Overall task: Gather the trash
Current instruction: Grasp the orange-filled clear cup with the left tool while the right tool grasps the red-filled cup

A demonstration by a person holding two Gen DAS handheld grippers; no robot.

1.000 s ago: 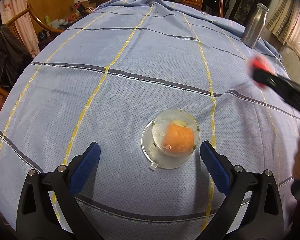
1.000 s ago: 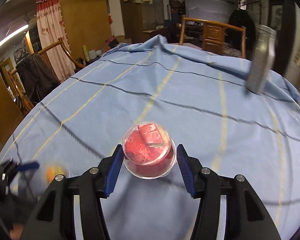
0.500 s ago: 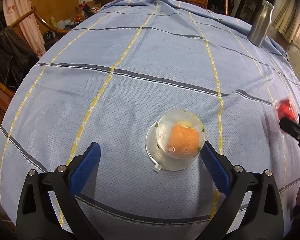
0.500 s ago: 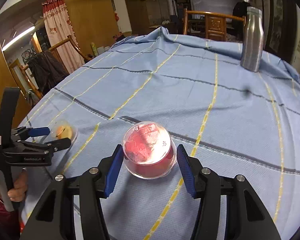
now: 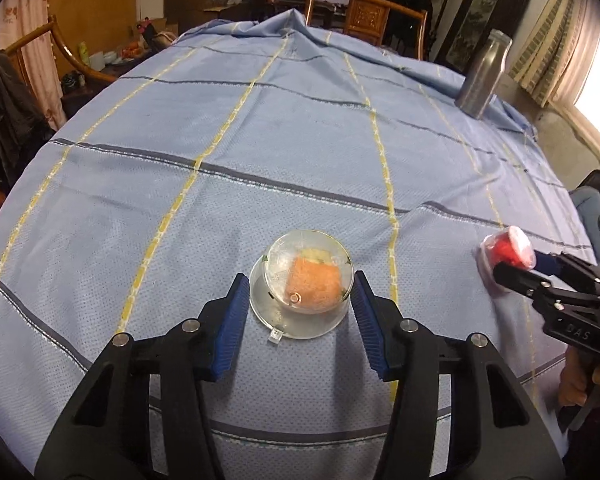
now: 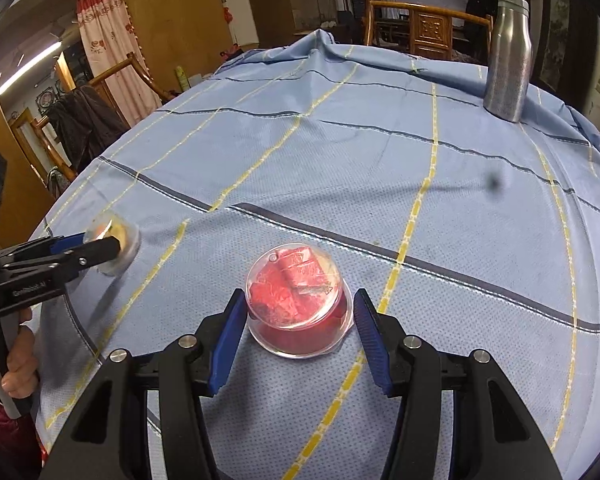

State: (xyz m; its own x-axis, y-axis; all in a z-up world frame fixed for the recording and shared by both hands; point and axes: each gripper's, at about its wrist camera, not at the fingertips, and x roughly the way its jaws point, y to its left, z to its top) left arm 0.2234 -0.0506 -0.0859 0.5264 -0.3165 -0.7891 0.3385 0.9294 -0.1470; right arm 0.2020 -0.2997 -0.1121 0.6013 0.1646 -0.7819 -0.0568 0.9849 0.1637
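In the left wrist view the left claw (image 5: 298, 300) has just been closing and now brackets a clear cup of orange scrap (image 5: 310, 276) that sits tipped on its flat clear lid (image 5: 296, 320) on the blue tablecloth (image 5: 260, 140); the right blue pad meets the cup's wall, while the left pad looks just short of the lid's rim, so I judge this the pinching step of a pickup, not yet a firm hold. Far off to the claw's right, the right claw (image 5: 512, 258) carries a clear cup of red scrap (image 5: 508, 246), and a steel bottle (image 5: 484, 74) stands well ahead and to the right. In the right wrist view that red cup (image 6: 298, 306) sits squarely between the right claw (image 6: 298, 320) pads, which appear clenched on its sides, low over the cloth; away to its left the left claw (image 6: 112, 242) shows with the orange cup (image 6: 110, 232) at its tips, and the bottle (image 6: 508, 56) stands far ahead to the right. Next, I judge, the left claw needs to finish its squeeze squarely on the cup wall and lift straight, since the tilted cup may slip off its lid
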